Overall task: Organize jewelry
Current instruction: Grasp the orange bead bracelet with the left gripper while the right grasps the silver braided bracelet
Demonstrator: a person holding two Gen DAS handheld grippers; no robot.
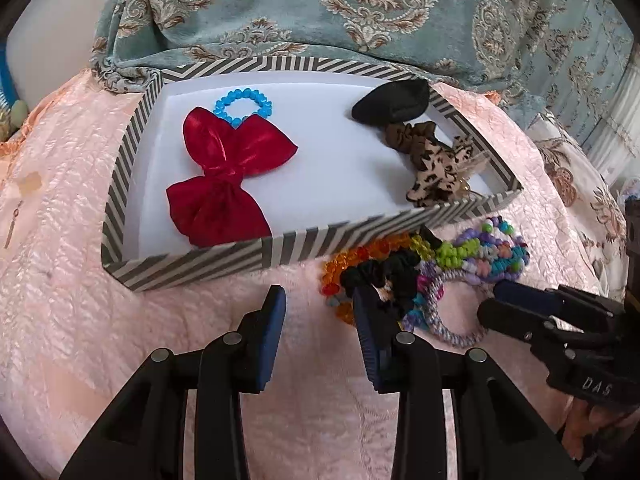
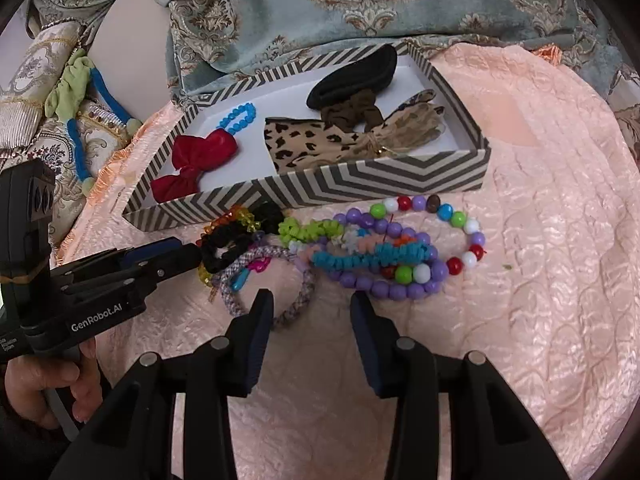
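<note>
A striped box (image 1: 192, 258) (image 2: 360, 178) holds a red bow (image 1: 224, 176) (image 2: 200, 160), a blue bead bracelet (image 1: 242, 104) (image 2: 236, 118), a black hair piece (image 1: 392, 102) (image 2: 352, 74) and leopard-print scrunchies (image 1: 436, 168) (image 2: 304, 142). A pile of jewelry lies in front of the box: a black scrunchie (image 1: 380, 276) (image 2: 228, 244), an orange bead bracelet (image 1: 344, 264), a braided lilac hair tie (image 1: 452, 320) (image 2: 296, 300) and a purple bead necklace (image 2: 400, 286). My left gripper (image 1: 320, 312) (image 2: 188, 254) is open beside the black scrunchie. My right gripper (image 2: 312, 308) (image 1: 490, 300) is open, empty, over the lilac tie.
A pink quilted cover (image 1: 80, 280) (image 2: 540, 280) lies under everything. A teal patterned cloth (image 1: 360, 8) (image 2: 360, 0) rises behind the box. A green and blue band (image 2: 76, 92) lies at the far left.
</note>
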